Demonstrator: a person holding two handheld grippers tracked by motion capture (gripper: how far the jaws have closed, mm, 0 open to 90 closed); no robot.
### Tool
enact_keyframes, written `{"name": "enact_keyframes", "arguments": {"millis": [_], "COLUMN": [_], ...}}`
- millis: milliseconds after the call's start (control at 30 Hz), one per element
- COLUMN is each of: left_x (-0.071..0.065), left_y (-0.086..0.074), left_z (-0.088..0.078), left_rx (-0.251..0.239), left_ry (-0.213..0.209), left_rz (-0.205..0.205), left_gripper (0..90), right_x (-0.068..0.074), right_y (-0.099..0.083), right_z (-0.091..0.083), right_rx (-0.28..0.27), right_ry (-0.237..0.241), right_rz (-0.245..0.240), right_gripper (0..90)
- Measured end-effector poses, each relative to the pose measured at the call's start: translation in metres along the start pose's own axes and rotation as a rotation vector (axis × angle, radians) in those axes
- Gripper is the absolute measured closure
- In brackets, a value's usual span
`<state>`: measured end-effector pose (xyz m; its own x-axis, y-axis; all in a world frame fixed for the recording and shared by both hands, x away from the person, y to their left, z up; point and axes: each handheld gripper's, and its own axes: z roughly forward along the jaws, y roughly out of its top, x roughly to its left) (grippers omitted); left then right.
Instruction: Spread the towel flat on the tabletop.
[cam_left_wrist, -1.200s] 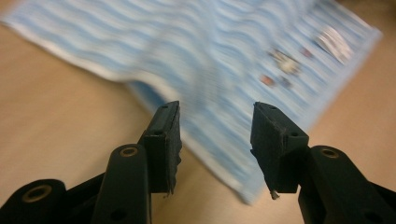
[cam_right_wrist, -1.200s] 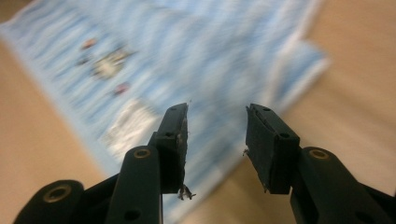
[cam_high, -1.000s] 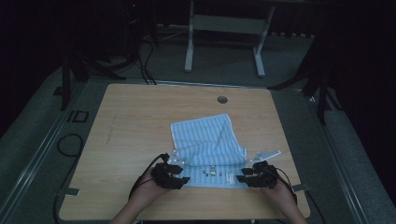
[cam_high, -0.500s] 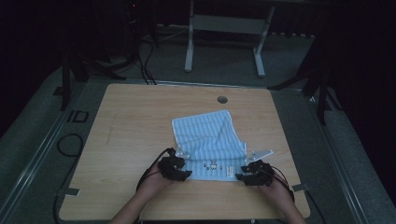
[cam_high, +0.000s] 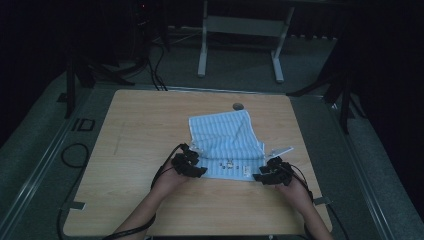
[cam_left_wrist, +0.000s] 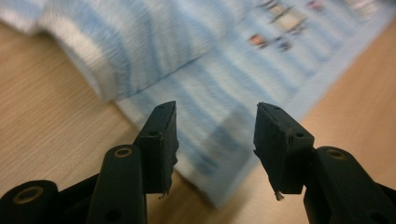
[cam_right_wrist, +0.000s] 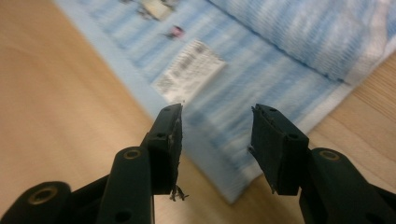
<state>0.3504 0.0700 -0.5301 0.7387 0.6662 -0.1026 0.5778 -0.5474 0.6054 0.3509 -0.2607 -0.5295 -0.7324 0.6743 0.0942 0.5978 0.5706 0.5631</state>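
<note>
A light blue striped towel (cam_high: 225, 140) lies partly folded on the wooden table (cam_high: 140, 130), its near strip carrying a white label (cam_right_wrist: 189, 72) and small printed figures. My left gripper (cam_high: 200, 171) stands open at the towel's near left corner (cam_left_wrist: 219, 154), jaws apart with the corner between and below them. At the near right corner (cam_right_wrist: 224, 154) my right gripper (cam_high: 257, 177) is open too, hovering just over the cloth edge. Neither holds anything.
A round grommet hole (cam_high: 238, 106) sits near the table's far edge. A white frame with legs (cam_high: 240, 30) stands on the floor beyond the table. Cables (cam_high: 75, 155) lie on the floor at the left. A light strip (cam_high: 282, 150) sticks out beside the towel's right edge.
Both hands moved slightly forward, bringing the grippers closer over the towel's near corners. The towel lies as before.
</note>
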Motion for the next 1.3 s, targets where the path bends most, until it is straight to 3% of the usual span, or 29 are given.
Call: {"name": "enact_keyframes", "arguments": {"millis": [100,200,267,400,433,467,533,600,700,800,833,900,1067,1200,1300], "left_x": [-0.004,-0.003,-0.002,-0.011,-0.012,-0.013,-0.013,-0.014,-0.013,-0.010,-0.008,-0.010,-0.030,-0.050,-0.069], "left_y": [-0.008,-0.015,-0.015,-0.015,-0.014,-0.012,-0.009,-0.007,0.000,0.006,0.013,0.021,0.030,0.012,-0.016], "left_z": [0.002,0.005,0.005,0.008,0.009,0.009,0.009,0.011,0.008,-0.003,-0.020,-0.039,-0.090,-0.123,-0.130], "left_rx": [0.017,0.006,0.000,-0.002,0.000,0.007,0.012,0.016,0.027,0.003,-0.033,-0.068,-0.133,-0.172,-0.149], "left_ry": [-0.017,-0.013,-0.015,0.062,0.061,0.064,0.077,0.084,0.064,0.039,0.032,0.012,0.001,-0.038,-0.091], "left_rz": [0.035,0.033,0.027,0.100,0.095,0.095,0.082,0.067,0.035,-0.001,-0.028,-0.040,0.007,0.028,0.043], "left_gripper": [48.6,44.8,45.0,46.5,47.7,50.6,66.0,81.4,84.2,84.2,84.2,84.2,84.1,83.9,83.3], "right_x": [0.006,0.010,0.010,0.013,0.014,0.015,0.013,0.012,0.012,0.012,0.011,0.008,0.020,0.045,0.068], "right_y": [-0.005,-0.012,-0.015,-0.017,-0.018,-0.018,-0.016,-0.014,-0.011,-0.009,-0.007,0.001,0.014,0.009,-0.010], "right_z": [-0.006,-0.004,-0.004,-0.002,-0.002,-0.002,-0.002,-0.001,-0.001,-0.006,-0.011,-0.031,-0.078,-0.110,-0.123], "right_rx": [-0.003,0.025,0.011,0.006,0.000,0.000,0.002,0.009,0.014,0.003,-0.015,-0.074,-0.175,-0.223,-0.232], "right_ry": [0.018,0.002,-0.005,-0.064,-0.073,-0.083,-0.102,-0.104,-0.107,-0.104,-0.100,-0.085,-0.089,-0.052,-0.009], "right_rz": [-0.037,-0.073,-0.076,-0.111,-0.113,-0.113,-0.116,-0.110,-0.111,-0.111,-0.101,-0.086,-0.114,-0.152,-0.180], "right_gripper": [51.9,51.3,52.7,60.0,66.4,71.2,81.6,84.3,85.4,85.5,85.5,85.5,85.4,85.4,85.2]}}
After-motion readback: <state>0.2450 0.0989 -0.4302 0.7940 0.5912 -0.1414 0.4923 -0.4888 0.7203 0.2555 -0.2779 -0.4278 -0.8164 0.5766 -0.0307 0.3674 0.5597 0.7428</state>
